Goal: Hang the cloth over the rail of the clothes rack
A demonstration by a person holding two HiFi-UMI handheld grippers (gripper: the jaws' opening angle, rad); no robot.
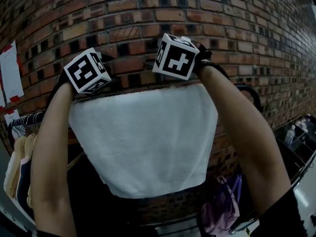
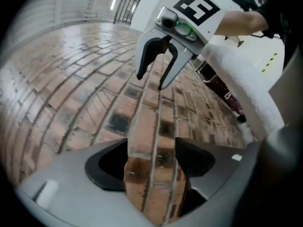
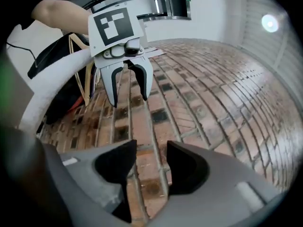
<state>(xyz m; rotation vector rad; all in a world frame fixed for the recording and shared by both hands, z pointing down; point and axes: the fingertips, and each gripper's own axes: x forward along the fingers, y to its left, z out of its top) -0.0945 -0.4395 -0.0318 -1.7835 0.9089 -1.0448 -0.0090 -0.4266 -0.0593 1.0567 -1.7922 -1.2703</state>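
The white cloth (image 1: pixel 143 137) hangs flat in front of the brick wall, its top edge draped over the rack's rail. Of the rail only a black curved end (image 1: pixel 253 94) shows at the right. My left gripper (image 2: pixel 151 160) is above the cloth's top left corner and stands open, with only brick wall seen between its jaws. My right gripper (image 3: pixel 149 167) is above the top right corner, also open with nothing in it. In the head view the marker cubes (image 1: pixel 89 70) (image 1: pixel 175 56) hide both pairs of jaws. Each gripper view shows the other gripper open (image 2: pixel 150 82) (image 3: pixel 129 100).
The brick wall (image 1: pixel 237 28) is close behind the rack. Garments on hangers (image 1: pixel 19 167) hang at the lower left, below papers (image 1: pixel 10 70) taped to the wall. A purple bag (image 1: pixel 222 211) lies low at the right, and bottles (image 1: pixel 291 132) sit further right.
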